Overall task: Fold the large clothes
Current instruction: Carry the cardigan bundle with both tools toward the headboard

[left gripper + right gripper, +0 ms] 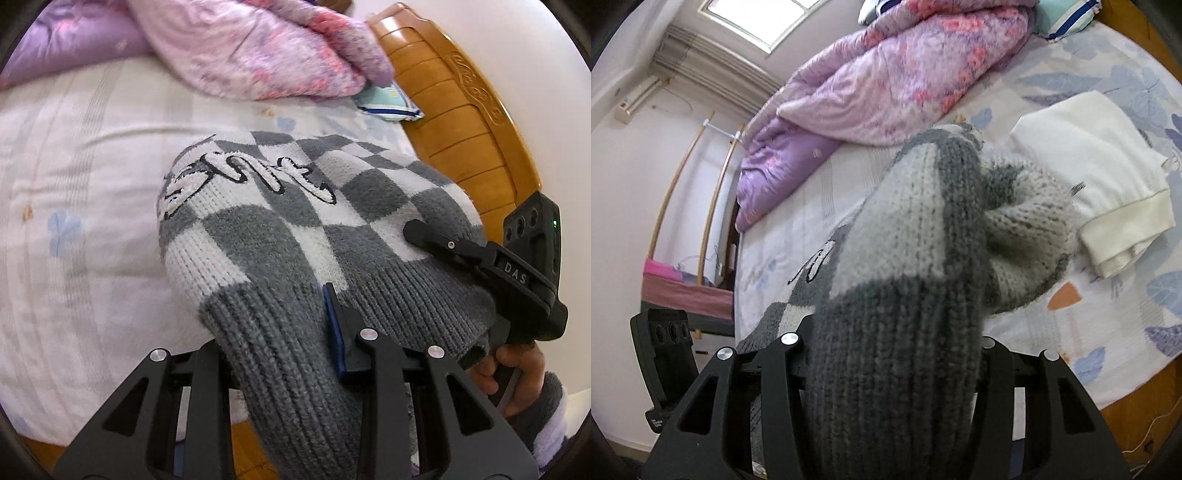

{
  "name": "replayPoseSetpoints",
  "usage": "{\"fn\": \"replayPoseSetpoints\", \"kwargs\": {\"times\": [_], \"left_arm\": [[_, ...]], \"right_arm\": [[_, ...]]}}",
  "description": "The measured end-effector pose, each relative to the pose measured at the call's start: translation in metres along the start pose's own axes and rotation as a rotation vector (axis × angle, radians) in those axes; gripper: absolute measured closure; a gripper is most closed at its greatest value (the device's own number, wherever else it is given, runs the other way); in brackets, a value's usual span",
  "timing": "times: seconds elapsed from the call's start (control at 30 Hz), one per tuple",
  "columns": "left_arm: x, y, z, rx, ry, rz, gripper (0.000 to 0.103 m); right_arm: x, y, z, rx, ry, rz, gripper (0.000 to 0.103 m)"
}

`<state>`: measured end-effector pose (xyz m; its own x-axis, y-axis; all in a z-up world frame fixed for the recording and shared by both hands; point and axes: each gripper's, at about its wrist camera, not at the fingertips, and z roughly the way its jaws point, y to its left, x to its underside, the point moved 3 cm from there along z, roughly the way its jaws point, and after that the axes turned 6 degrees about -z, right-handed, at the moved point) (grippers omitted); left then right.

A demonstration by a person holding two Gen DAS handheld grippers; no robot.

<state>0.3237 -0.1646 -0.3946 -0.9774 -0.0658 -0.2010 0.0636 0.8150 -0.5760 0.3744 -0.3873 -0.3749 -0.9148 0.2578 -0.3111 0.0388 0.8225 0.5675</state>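
A grey-and-white checked knit sweater (288, 221) with looping stitched lettering hangs above the bed. My left gripper (291, 332) is shut on its grey ribbed hem, and the knit drapes over one finger so only the blue pad (335, 325) shows. At the right of the left wrist view, my right gripper (436, 240) pinches the same hem farther along, with a hand (517, 373) on its handle. In the right wrist view the sweater (905, 240) bulges up between the jaws of the right gripper (897, 339) and hides both fingertips.
The bed sheet (74, 184) lies below, with a pink and purple quilt (886, 74) heaped at its far side. A folded white garment (1100, 177) rests on the sheet at the right. A wooden headboard (461, 122) and a teal pillow (388, 103) edge the bed.
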Motion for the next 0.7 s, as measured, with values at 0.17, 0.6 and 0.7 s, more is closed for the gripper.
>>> {"fn": "replayPoseSetpoints", "kwargs": {"times": [0.17,0.6,0.7], "left_arm": [[-0.02,-0.063,0.022,0.003,-0.059,0.042,0.075],[-0.12,-0.263,0.166,-0.077,-0.256,0.078,0.075],[-0.136,-0.283,0.2,-0.102,-0.258,0.079,0.075]], "right_arm": [[-0.043,-0.041,-0.04,-0.021,-0.048,-0.023,0.056],[-0.195,-0.245,-0.101,-0.141,-0.161,-0.003,0.056],[-0.209,-0.282,-0.096,-0.141,-0.161,0.031,0.056]]}}
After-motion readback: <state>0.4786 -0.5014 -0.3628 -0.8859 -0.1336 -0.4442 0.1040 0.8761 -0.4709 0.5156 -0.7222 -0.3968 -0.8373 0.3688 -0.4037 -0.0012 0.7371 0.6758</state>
